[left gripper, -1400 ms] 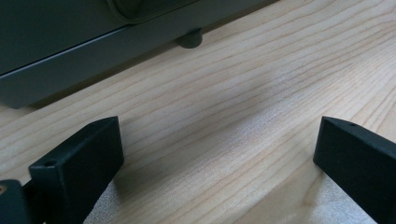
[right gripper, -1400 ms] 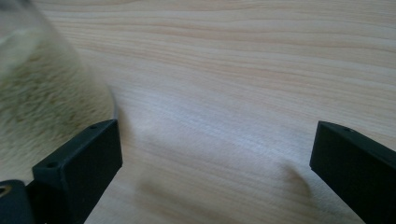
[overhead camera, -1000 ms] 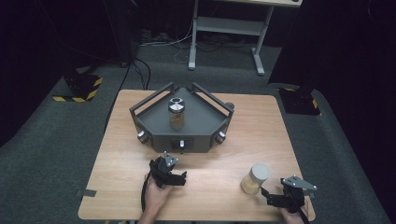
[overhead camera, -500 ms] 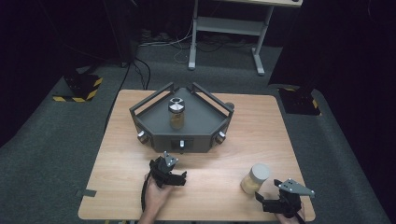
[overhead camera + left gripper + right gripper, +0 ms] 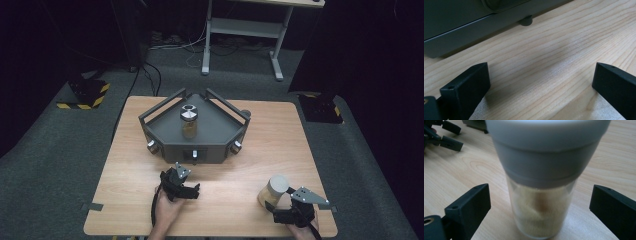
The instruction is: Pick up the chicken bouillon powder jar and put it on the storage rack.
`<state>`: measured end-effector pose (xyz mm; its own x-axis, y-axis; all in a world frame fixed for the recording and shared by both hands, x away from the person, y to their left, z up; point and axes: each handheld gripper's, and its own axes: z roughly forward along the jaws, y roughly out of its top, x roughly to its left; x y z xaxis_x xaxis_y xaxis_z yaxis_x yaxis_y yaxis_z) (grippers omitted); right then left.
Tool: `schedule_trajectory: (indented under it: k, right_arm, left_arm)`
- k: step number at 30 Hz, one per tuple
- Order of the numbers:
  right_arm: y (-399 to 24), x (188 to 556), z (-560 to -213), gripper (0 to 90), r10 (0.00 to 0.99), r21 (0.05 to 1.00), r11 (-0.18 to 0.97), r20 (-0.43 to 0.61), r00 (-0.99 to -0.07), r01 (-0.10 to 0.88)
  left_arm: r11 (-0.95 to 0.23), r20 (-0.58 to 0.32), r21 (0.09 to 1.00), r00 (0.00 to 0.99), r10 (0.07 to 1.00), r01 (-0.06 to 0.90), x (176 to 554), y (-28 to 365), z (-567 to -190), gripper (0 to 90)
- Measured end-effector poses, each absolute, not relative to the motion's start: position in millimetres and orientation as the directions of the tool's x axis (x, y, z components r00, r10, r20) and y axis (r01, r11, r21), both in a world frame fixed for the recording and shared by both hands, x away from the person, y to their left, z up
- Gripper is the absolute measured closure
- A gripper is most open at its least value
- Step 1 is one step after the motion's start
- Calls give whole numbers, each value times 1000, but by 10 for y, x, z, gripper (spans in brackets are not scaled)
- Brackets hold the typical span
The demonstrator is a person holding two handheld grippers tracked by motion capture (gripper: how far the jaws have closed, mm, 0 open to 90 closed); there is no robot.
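Overhead view; two close tabletop [image 5: 240, 200] views

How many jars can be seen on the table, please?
2. One jar with a metal lid stands on the dark grey tray at the table's far middle. The white-lidded jar stands near the front right, between the open right gripper's jaws.

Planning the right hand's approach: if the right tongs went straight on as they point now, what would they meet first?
The jar with the grey cap. It stands directly between the open right tongs, seemingly close ahead, though depth is hard to judge.
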<state>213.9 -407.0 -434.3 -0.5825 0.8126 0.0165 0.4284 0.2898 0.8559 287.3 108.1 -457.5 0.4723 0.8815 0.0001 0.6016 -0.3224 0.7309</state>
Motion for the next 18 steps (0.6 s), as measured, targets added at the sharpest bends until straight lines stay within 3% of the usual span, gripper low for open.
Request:
schedule_trajectory:
  k: [18]
  right_arm:
    - [-3985,2308,-4332,148,808,880,268,16,-589,393]
  left_arm:
    - [-322,0,731,472,881,602,2874,1082,-4575,14]
